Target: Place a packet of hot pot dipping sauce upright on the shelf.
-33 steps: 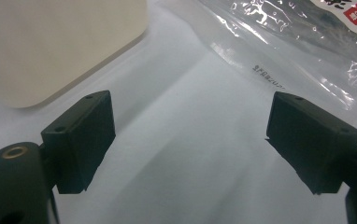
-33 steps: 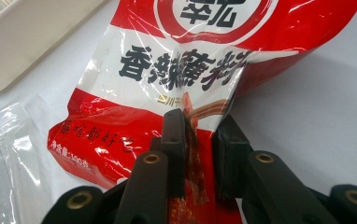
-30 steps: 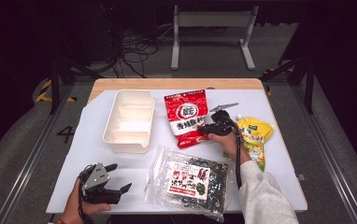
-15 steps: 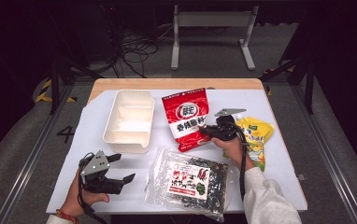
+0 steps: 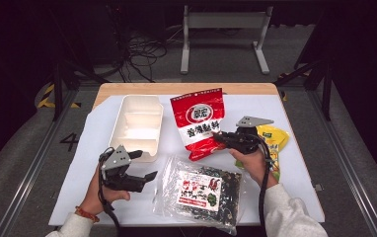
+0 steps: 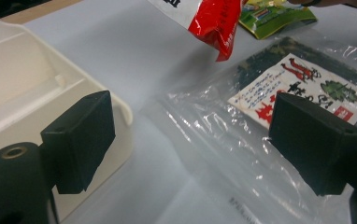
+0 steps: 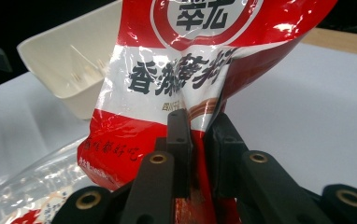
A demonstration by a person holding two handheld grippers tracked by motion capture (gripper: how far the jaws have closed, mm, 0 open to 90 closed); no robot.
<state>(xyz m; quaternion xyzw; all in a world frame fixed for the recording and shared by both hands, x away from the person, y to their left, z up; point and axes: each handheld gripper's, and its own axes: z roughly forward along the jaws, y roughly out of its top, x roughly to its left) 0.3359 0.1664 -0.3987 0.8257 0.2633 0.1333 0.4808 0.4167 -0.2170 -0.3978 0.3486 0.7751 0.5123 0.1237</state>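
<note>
— While you count from up there, what do I have in each hand?

— Two grippers, one per hand. Your right gripper (image 5: 219,138) has its jaws pinched together on the lower edge of the red bag (image 5: 200,123), and the bag hangs off the table (image 5: 300,168), tilted, with its top end towards the far edge.

— From my right gripper view I see the foil squeezed between both pads (image 7: 180,140). And my left gripper (image 5: 144,165)?

— Jaws wide apart, nothing between them. It hovers over the near left part of the white table cover, just beside the near end of the cream tray (image 5: 136,126).

— Through those spread jaws I look down on the clear bag of dark seaweed (image 6: 279,93), and the tray's corner sits at my left.

— How many packets do you count?

— Three: one red bag in my right gripper, one clear seaweed bag lying flat near the front edge, and one yellow-green packet (image 5: 274,140) on the table behind my right hand (image 5: 250,160).

— And trays?

— One, with two compartments, both showing bare bottoms. It stands left of the red bag, apart from it.
</note>
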